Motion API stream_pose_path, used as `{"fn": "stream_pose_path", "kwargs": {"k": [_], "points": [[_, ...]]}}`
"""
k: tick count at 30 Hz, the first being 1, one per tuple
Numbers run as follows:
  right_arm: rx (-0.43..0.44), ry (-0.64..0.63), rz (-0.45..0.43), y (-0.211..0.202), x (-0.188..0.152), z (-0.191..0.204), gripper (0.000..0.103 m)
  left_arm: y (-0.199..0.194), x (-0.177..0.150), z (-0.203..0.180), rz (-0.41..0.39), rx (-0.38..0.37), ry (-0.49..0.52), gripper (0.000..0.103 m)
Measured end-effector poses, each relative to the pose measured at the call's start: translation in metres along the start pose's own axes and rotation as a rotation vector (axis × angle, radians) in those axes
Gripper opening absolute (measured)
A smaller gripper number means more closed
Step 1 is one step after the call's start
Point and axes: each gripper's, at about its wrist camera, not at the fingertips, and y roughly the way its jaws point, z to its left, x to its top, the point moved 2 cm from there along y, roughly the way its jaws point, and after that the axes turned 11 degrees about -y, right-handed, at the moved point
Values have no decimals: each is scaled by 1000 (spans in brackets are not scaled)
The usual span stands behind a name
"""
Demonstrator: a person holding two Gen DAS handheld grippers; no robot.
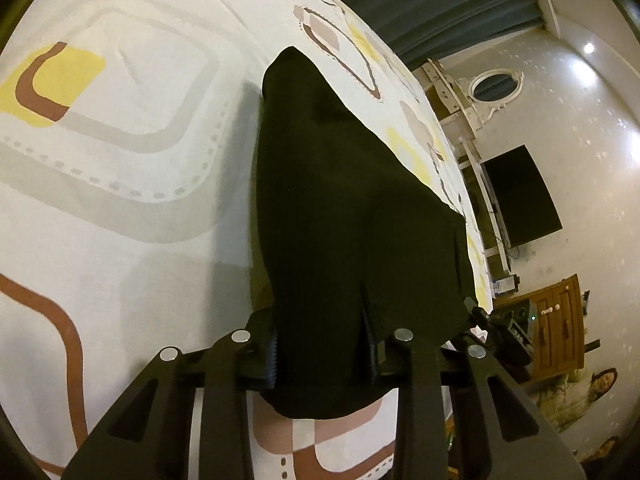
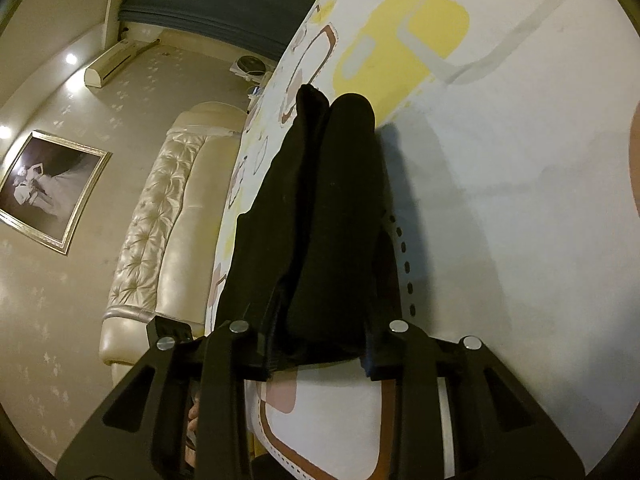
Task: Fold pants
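Note:
The black pants (image 1: 340, 200) hang lifted over a bed sheet (image 1: 120, 160) patterned in white, yellow and brown. My left gripper (image 1: 322, 354) is shut on one edge of the pants, and the cloth drapes forward from the jaws and hides the fingertips. In the right wrist view the pants (image 2: 320, 208) show as two long rolls or legs running away from me. My right gripper (image 2: 320, 350) is shut on their near end. The far ends rest near the sheet (image 2: 500, 200). The other gripper peeks in at the cloth's right edge (image 1: 480, 316).
A padded cream headboard (image 2: 160, 232) and a framed photo (image 2: 48, 192) lie left of the bed. A dark TV (image 1: 520, 196), a wooden cabinet (image 1: 560, 320) and dark curtains (image 1: 440, 4) stand beyond the bed's right edge.

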Motion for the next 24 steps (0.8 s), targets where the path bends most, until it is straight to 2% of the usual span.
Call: {"fn": "stream_pose_path", "kwargs": {"k": [13,24], "points": [[17,6,5,-20,-27,2,29,-3,4,7,29,-23,-24,32],[16,14,15,-29,-43,5,29,-1,1,0,35,-7,14,32]]}}
